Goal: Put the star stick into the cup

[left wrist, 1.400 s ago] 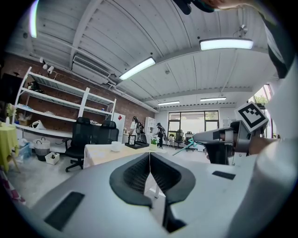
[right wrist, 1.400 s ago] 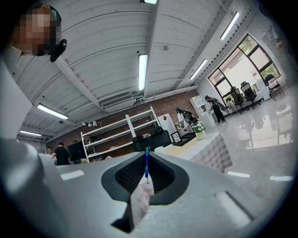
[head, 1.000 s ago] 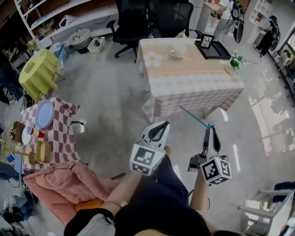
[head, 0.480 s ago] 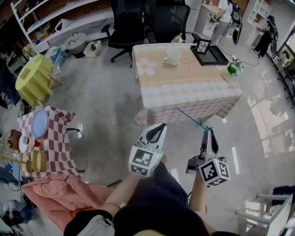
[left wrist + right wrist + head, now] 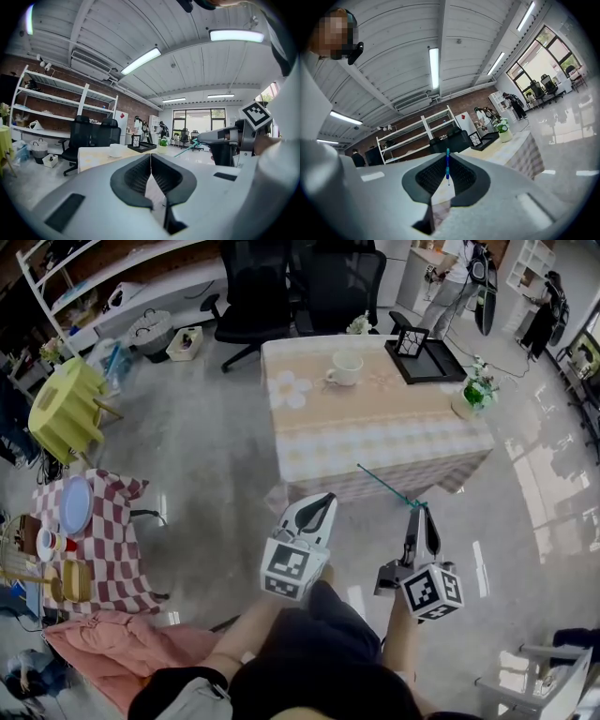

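- Star stick point(image 5: 389, 487): pinched at one end betw. jaws of R gripper point(image 5: 419, 512); thin teal shaft slanting up-left, tip near front edge of table point(image 5: 375, 427).
- L gripper point(image 5: 322, 500): jaws pressed together, nothing betw. them; held just beside R gripper, both over floor point(image 5: 206, 456).
- Cup point(image 5: 345, 368): white, upright on far part of table, well apart from stick.

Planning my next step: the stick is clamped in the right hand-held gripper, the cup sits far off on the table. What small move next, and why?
Probably carry the right hand-held gripper forward toward the table, jaws shut on the star stick. The cup stands upright on the table's far half, well beyond the stick's tip, so lowering now would likely miss.
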A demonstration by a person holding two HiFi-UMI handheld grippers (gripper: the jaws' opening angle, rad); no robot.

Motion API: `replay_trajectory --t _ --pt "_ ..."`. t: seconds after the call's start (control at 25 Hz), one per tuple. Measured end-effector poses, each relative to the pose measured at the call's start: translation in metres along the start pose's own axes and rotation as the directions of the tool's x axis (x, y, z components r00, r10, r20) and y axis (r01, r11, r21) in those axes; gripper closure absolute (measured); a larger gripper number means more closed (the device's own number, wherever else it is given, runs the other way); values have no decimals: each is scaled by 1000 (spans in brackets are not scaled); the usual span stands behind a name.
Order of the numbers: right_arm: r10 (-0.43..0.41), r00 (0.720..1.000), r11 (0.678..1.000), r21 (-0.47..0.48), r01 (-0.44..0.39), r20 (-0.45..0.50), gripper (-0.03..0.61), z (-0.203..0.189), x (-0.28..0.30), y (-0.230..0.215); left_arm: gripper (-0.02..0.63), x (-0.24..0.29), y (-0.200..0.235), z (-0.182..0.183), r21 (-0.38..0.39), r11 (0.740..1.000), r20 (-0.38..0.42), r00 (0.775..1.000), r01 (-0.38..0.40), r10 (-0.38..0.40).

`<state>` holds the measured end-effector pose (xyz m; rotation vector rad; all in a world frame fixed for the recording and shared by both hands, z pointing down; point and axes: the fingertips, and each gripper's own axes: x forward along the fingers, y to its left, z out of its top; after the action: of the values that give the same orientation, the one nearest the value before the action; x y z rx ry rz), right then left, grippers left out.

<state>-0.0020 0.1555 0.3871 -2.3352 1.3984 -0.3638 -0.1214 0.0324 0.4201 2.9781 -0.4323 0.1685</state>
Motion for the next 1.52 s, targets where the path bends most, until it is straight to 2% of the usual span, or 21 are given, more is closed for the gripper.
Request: replay_trajectory --t 0.6,1.0,1.28,1.52 --pt "29 1000 1000 3 -29 9 561 28 73 -40 600 83 17 15 19 1000 -3 1000 -15 15" --pt "59 998 998 2 -59 4 561 39 114 -59 600 120 30 19 9 999 5 999 -49 49" --pt "82 997 997 4 -82 5 561 44 125 -68 600 135 30 20 9 997 12 997 -71 71" --pt "77 997 997 13 -77 16 561 46 120 -79 601 141 16 15 15 999 5 999 -52 52"
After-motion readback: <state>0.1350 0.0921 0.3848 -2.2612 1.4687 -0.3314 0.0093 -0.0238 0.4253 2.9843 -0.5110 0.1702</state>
